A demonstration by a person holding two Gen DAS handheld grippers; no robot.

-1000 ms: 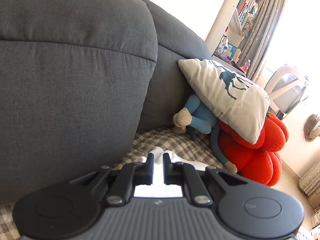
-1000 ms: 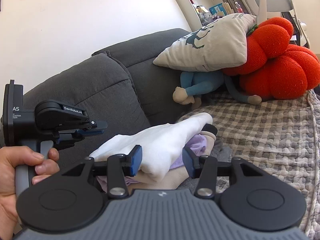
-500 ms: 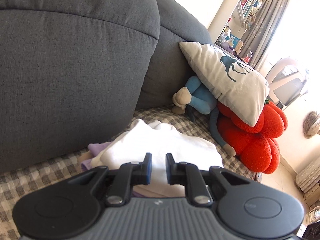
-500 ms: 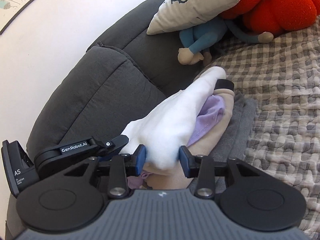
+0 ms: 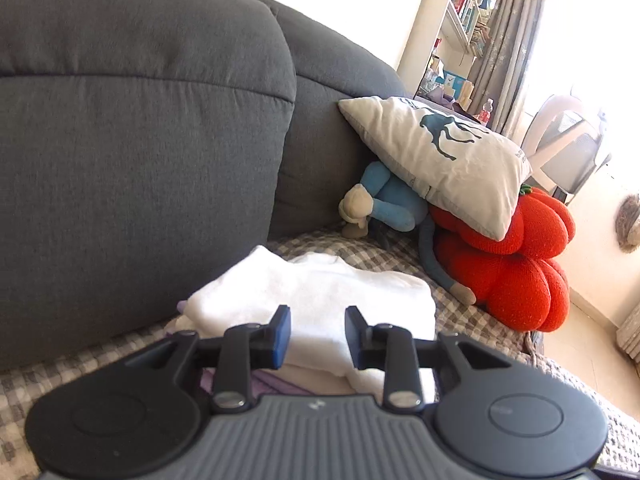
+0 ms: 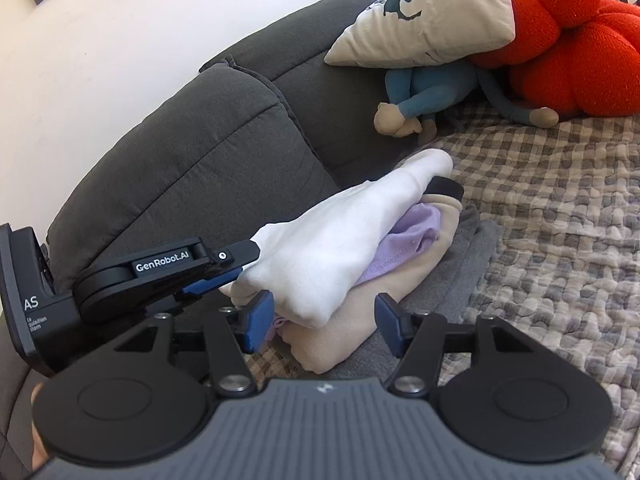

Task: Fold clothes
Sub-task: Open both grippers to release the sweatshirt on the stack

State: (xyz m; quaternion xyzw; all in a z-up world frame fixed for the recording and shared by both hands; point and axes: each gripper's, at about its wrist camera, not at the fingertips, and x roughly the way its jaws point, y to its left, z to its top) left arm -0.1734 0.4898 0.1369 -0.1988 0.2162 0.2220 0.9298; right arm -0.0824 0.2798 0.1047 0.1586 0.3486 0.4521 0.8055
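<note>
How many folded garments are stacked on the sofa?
4: white top uppermost, purple one beneath, beige one under that, grey one at bottom. More may be hidden.

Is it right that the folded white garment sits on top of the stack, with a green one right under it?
Not quite. The folded white garment does top the stack, but the garment right under it is a purple one, not green. The right wrist view shows it, lying over a beige layer.
</note>
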